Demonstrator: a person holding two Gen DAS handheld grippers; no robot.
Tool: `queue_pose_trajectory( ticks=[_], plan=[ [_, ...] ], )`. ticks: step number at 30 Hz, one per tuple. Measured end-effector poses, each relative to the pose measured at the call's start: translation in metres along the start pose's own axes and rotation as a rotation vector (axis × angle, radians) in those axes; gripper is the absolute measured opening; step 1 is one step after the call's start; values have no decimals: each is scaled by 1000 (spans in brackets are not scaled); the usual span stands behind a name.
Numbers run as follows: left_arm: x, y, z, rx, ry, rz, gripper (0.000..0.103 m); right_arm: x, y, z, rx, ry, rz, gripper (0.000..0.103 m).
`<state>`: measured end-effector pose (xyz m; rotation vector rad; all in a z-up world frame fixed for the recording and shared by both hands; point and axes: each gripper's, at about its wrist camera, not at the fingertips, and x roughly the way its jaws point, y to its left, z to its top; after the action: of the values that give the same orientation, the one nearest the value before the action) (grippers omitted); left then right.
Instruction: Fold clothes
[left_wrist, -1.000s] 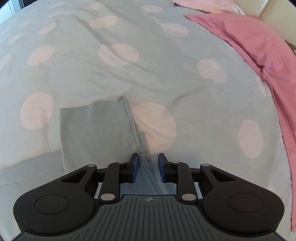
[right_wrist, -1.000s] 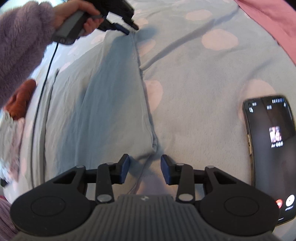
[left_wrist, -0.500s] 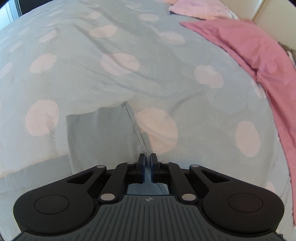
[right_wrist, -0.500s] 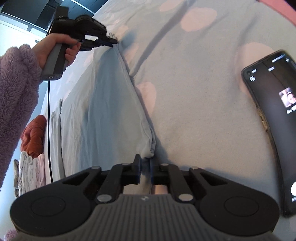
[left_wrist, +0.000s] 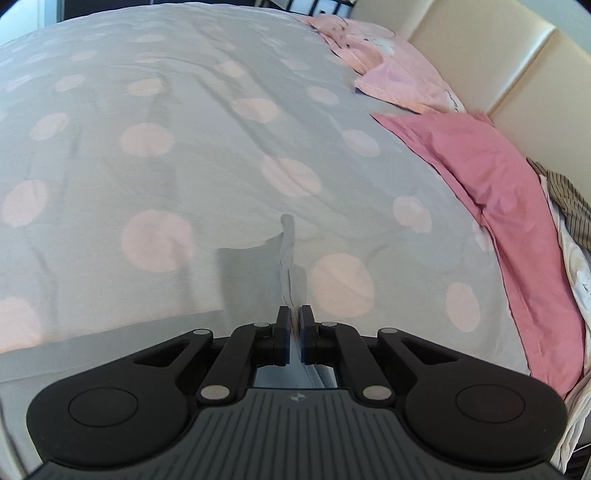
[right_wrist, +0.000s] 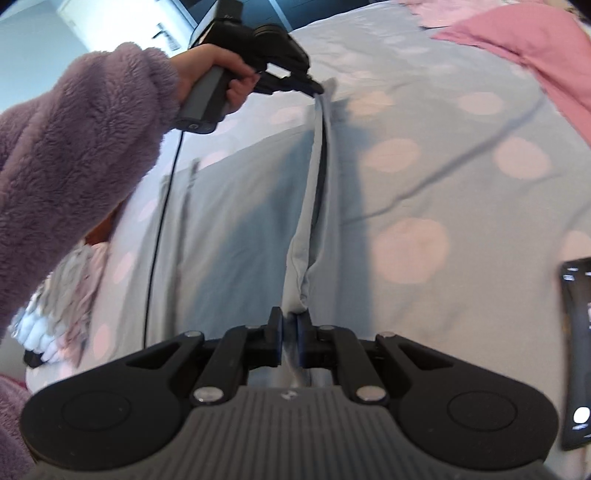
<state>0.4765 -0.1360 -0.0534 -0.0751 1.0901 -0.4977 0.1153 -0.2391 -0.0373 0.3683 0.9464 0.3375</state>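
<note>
An edge of the pale blue garment (right_wrist: 236, 258) is pinched between the closed fingers of the right gripper (right_wrist: 290, 325), directly ahead of them. Its far corner is clamped by the left gripper (left_wrist: 294, 325), closed tight. Between both grippers the cloth is stretched above the dotted bedspread (left_wrist: 184, 129).

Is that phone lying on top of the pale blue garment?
No, the phone lies on the spotted bedspread, apart from the garment.

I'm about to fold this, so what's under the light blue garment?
The polka-dot bedspread shows beside the light blue garment; whatever is beneath the cloth stays covered.
</note>
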Motion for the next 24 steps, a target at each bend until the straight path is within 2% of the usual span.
queue_pose_trajectory(
  ticks=[8, 14, 18, 22, 24],
  plan=[
    [-9, 69, -28, -74, -27, -5, 2, 41, 28, -7, -72, 109, 32, 9],
    [0, 99, -44, -108, -27, 8, 2, 61, 35, -9, -98, 163, 32, 9],
    [3, 105, -51, -88, -37, -4, 3, 72, 34, -13, -115, 188, 17, 9],
    [-8, 107, -53, -86, -61, 30, 4, 78, 34, -16, -125, 217, 19, 18],
    [-19, 106, -55, -71, -68, 21, 4, 75, 34, -14, -139, 220, 21, 25]
  ],
)
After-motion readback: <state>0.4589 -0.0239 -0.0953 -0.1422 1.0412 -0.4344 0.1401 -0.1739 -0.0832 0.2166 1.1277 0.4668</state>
